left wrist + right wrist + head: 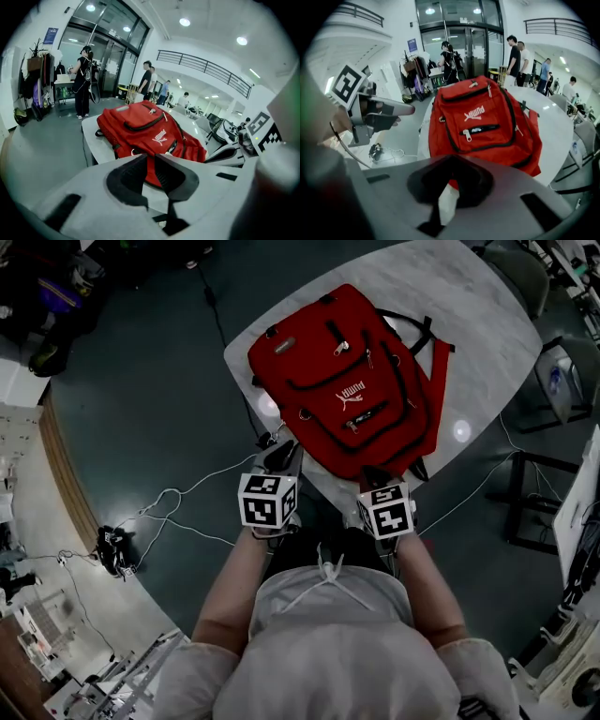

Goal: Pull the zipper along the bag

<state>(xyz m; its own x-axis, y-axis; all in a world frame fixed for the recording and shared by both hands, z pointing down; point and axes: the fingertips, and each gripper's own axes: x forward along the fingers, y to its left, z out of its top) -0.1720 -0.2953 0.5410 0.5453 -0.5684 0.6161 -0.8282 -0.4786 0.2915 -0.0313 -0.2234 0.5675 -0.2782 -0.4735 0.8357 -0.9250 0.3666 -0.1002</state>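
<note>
Soft red bag [347, 390] slumps on the table [469, 296]; I'd pinch its small pull [467, 135]. My left gripper [151, 157] slightly parted, right gripper [453, 157] closed, both empty.

Table [487, 324]: pale marbled top with rounded corners; two bright light reflections on its surface.
Floor [141, 381]: dark teal, smooth, around the table on all visible sides.
Cable [167, 491]: white, lies in loose loops on the floor left of the table.
Dark object [112, 549]: small, on the floor near the cable's end; kind cannot be told.
Chair [518, 276]: grey, at the table's far corner.
Glass doors [464, 42]: tall, dark-framed, beyond the table.
Person [83, 84]: stands back turned at a desk [63, 84] near the doors.
Group of people [515, 56]: standing right of the doors.
Coat rack [35, 84]: hung with garments, at the wall.
Railing [206, 70]: barred, along the upper level.
Ceiling lights [184, 22]: round, lit.
</note>
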